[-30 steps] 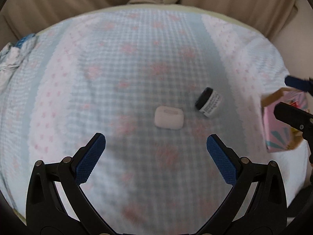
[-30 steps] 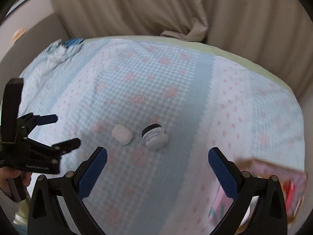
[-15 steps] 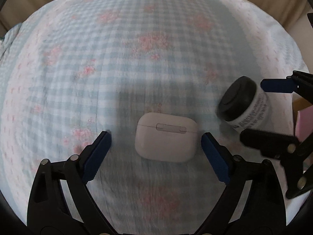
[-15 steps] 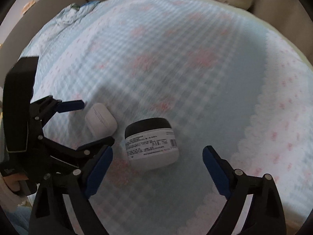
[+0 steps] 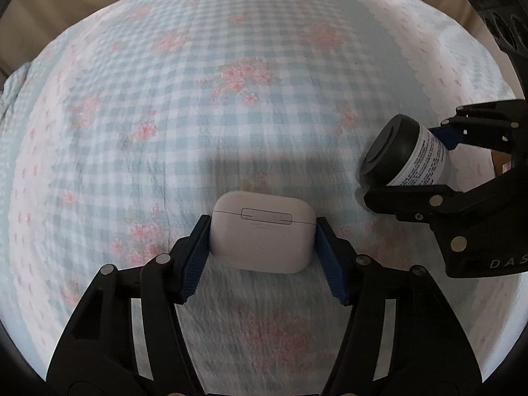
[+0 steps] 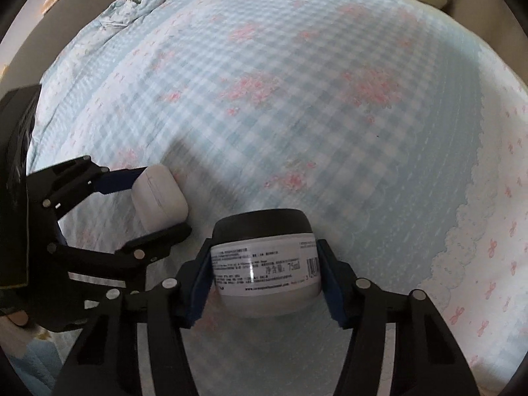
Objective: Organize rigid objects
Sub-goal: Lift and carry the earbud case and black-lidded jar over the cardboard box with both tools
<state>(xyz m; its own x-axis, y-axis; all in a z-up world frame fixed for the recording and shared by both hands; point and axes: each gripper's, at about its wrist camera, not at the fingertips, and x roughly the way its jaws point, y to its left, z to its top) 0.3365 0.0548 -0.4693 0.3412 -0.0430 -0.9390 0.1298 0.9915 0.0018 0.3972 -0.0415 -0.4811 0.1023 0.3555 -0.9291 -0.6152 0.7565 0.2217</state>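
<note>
The left claw [image 5: 262, 241] is closing on the white earbud case [image 5: 261, 232], its blue pads pressing the two short ends, while the right claw [image 6: 265, 270] is clamping the black-lidded cream jar [image 6: 265, 260] across its labelled wall. Both things are lying on the checked bedspread [image 5: 204, 105], near each other but apart, the jar on its side with the lid pointing away from its claw.

To lift well, each claw is needing a straight rise off the bedspread — no dragging, since the soft cloth is likely to bunch and tug. The case is smooth and rounded, so I judge it could squirt out if squeezed off-centre; keeping the pads level on its ends is helping. The jar's curved wall is likely to roll between the pads, so a firm, centred hold matters. The two claws are working close together and are risking a knock.

Half a second back, both claws were standing wide open around their targets — now the jaws are drawn in, pads touching, and each camera is sitting closer.
</note>
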